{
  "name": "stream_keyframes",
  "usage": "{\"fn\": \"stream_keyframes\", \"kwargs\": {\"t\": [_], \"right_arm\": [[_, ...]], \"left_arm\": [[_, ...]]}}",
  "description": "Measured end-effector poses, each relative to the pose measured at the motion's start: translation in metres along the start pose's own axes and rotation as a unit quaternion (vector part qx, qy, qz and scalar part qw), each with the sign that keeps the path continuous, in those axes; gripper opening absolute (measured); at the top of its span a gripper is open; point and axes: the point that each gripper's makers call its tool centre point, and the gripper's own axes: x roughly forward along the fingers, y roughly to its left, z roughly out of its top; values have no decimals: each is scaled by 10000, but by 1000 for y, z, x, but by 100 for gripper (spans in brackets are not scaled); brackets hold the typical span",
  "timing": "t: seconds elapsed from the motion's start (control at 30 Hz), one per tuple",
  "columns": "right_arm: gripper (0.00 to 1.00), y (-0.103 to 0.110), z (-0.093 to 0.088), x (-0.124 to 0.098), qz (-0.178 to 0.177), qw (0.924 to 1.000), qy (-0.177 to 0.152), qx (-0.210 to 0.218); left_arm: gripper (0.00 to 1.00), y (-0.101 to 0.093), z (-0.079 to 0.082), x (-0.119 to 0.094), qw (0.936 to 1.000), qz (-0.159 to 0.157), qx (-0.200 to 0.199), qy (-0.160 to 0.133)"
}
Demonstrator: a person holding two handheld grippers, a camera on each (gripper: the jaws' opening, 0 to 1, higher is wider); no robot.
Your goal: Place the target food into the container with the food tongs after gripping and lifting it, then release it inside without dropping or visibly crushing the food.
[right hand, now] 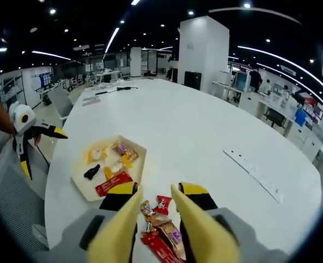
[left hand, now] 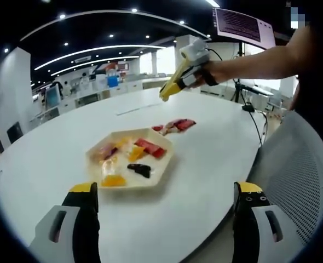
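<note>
a shallow, pale, many-sided tray [left hand: 130, 164] is seen on the round white table [left hand: 205, 159], near the edge closest to the person. on the tray, wrapped snacks are spread out: yellow and orange packets, a red packet [left hand: 150, 147] and a small black piece [left hand: 140, 170]. a loose pile of red-wrapped snacks [left hand: 175, 125] is laid on the bare table just beside the tray, toward the table's middle. no print on the wrappers can be read.

in the left gripper view, the left gripper [left hand: 169, 205] is held low over the near table edge with its jaws wide apart and nothing between them. the right gripper [left hand: 180, 76] is seen raised above the table, held by a hand [left hand: 216, 71], with long yellow tongs fixed to it.

in the right gripper view, the yellow tongs [right hand: 157, 219] are parted directly above the snack pile [right hand: 160, 227], the tips to either side of it, with nothing clamped. a grey mesh chair [left hand: 298, 164] stands at the table edge. a long white strip [right hand: 254, 174] lies toward the far side of the table.
</note>
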Motion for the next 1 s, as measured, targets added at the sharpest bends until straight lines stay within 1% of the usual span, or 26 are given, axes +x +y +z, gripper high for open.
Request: {"fn": "stream_keyframes", "kwargs": {"t": [0.23, 0.33, 0.4, 0.5, 0.53, 0.6, 0.67, 0.8, 1.0], "right_arm": [[29, -7, -9, 10, -147, 9998, 52, 152], [29, -9, -13, 15, -185, 9997, 99, 150], [29, -10, -14, 20, -177, 9996, 89, 186], [29, -12, -18, 26, -211, 9996, 103, 123], [29, -12, -19, 28, -167, 9997, 103, 169], [29, -12, -23, 32, -189, 9997, 124, 137], [29, -13, -28, 37, -161, 9993, 149, 287], [29, -14, -41, 46, -191, 9988, 251, 370], [30, -13, -51, 58, -192, 9986, 317, 387]], "left_arm": [[99, -1, 0, 0, 10000, -44, 14, 0], [99, -2, -1, 1, 10000, -55, 20, 12], [99, -1, -1, 1, 10000, -46, 6, 21], [99, -1, -1, 1, 10000, -41, -4, 24], [99, 0, -1, 1, 10000, -40, -6, 24], [99, 0, -2, 1, 10000, -40, -5, 27], [99, -1, 0, 0, 10000, -39, -2, 11], [99, -1, 0, 0, 10000, -31, -24, 9], [99, 1, -1, 0, 10000, -18, -50, 21]]}}
